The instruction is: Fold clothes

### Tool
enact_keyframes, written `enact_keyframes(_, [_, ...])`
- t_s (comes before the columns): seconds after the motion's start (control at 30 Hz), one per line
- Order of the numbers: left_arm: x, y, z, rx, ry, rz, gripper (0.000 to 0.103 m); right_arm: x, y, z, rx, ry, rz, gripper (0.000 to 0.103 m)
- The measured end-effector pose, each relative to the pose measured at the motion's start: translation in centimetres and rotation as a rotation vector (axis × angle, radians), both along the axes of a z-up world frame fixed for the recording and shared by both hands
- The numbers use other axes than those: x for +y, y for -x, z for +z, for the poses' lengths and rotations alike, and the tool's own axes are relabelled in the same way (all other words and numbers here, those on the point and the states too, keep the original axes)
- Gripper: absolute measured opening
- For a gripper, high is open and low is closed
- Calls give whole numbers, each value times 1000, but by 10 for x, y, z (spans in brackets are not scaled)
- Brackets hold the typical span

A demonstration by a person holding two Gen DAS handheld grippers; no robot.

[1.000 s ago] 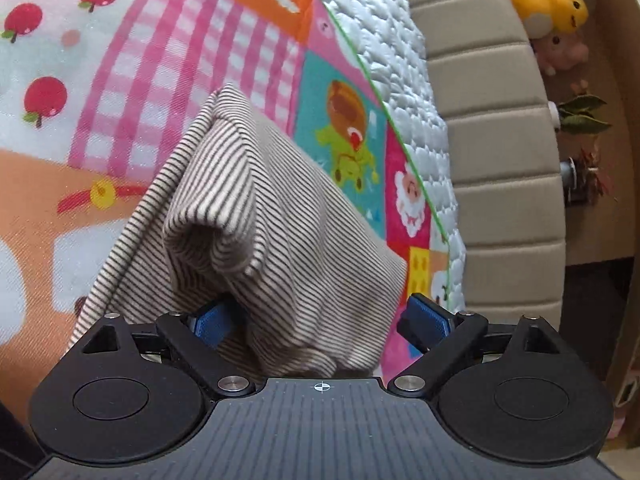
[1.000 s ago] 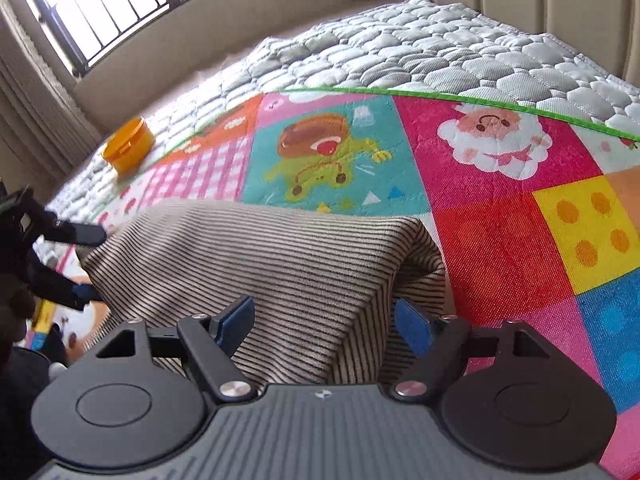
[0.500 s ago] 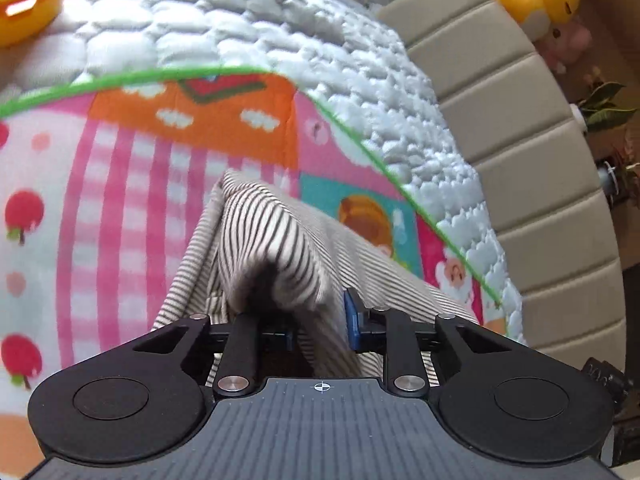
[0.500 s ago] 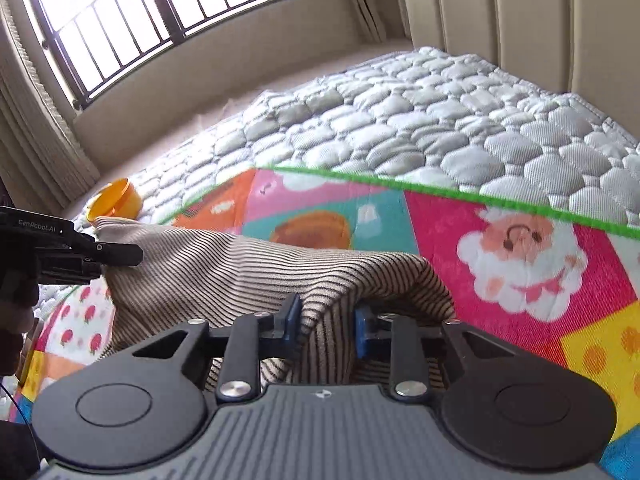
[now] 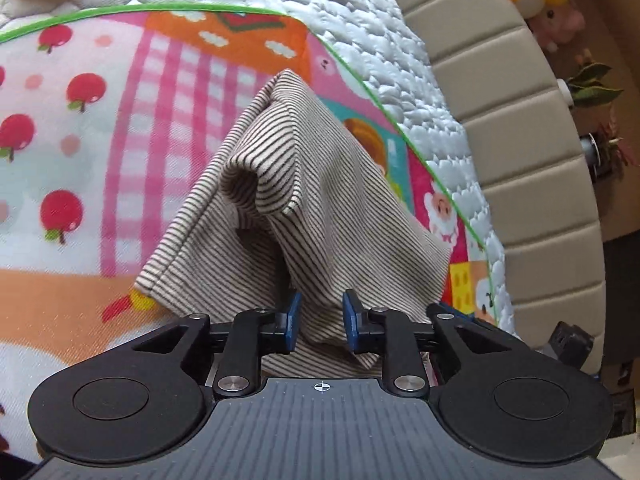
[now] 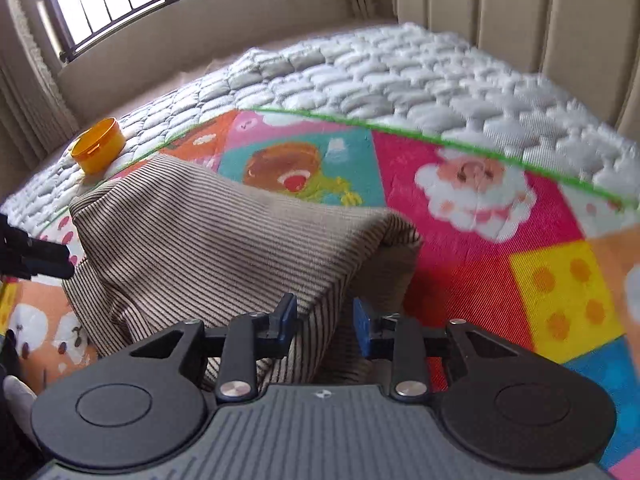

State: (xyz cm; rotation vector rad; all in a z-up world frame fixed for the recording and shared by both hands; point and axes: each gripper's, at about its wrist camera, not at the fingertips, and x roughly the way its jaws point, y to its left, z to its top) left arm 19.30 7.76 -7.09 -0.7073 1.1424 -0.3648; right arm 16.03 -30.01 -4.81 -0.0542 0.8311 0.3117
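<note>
Left wrist view: left gripper pads part-open, striped cloth bunched between them, grip unclear. Right gripper likewise part-open around cloth edge. Cloth tented above play mat, well inside mat's green border; bare mat all round. Brown-beige stripes, hem folded over.

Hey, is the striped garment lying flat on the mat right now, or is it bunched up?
Bunched up. The striped garment rises in a tented peak with a rolled fold over the play mat, its near edge between the left tongs.
</note>
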Motion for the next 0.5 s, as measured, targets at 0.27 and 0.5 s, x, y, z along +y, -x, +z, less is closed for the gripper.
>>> enact_keyframes(0.27, [20, 7, 22, -239, -125, 311, 83, 141, 36, 2, -242, 222, 371, 65])
enact_keyframes(0.5, [38, 13, 30, -316, -391, 338, 94, 238, 8, -58, -296, 482, 415, 68])
